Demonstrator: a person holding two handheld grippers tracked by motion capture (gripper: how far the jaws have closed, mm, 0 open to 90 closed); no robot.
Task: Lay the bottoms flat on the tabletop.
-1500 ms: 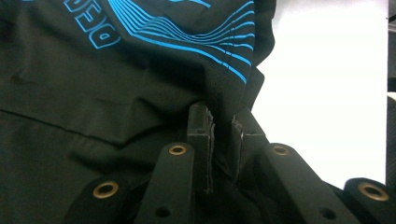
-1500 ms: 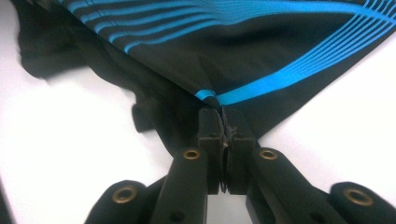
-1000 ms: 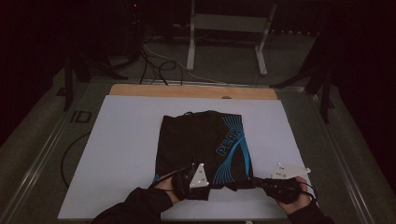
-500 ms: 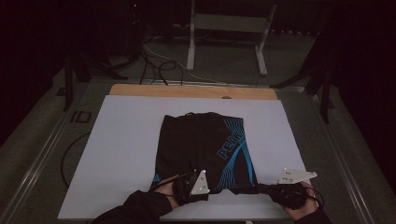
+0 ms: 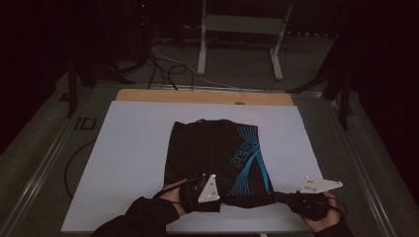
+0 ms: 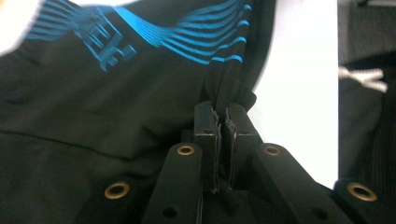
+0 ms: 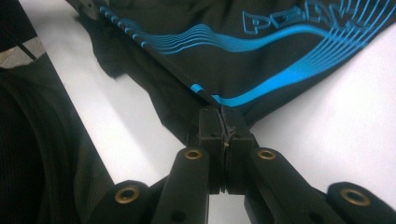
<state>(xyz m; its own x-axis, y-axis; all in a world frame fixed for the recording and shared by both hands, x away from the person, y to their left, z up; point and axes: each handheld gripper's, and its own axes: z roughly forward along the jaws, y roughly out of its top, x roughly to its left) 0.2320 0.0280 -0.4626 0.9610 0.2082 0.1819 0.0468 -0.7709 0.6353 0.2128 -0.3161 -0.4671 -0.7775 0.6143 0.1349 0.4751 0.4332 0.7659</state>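
Observation:
A black garment (image 5: 217,153) with blue curved lines and blue lettering lies flat on the white sheet (image 5: 133,148). My left gripper (image 5: 196,183) is at its near left hem, shut on a pinch of the black cloth (image 6: 93,93), jaws (image 6: 220,114) pressed together on a fold. My right gripper (image 5: 280,197) is at the near right corner, shut on the edge of the garment (image 7: 243,60) beside a blue stripe, jaws (image 7: 223,116) closed. The near hem stretches between the two grippers.
The white sheet covers a table with a wooden strip (image 5: 202,97) along its far edge and metal rails (image 5: 44,168) at the sides. Beyond stand a metal frame (image 5: 242,34) and cables (image 5: 163,64) on the floor. Bare white sheet lies left and right of the garment.
My right gripper has moved right and toward the near edge with the corner in it, pulling the hem straighter. The left gripper has barely moved.

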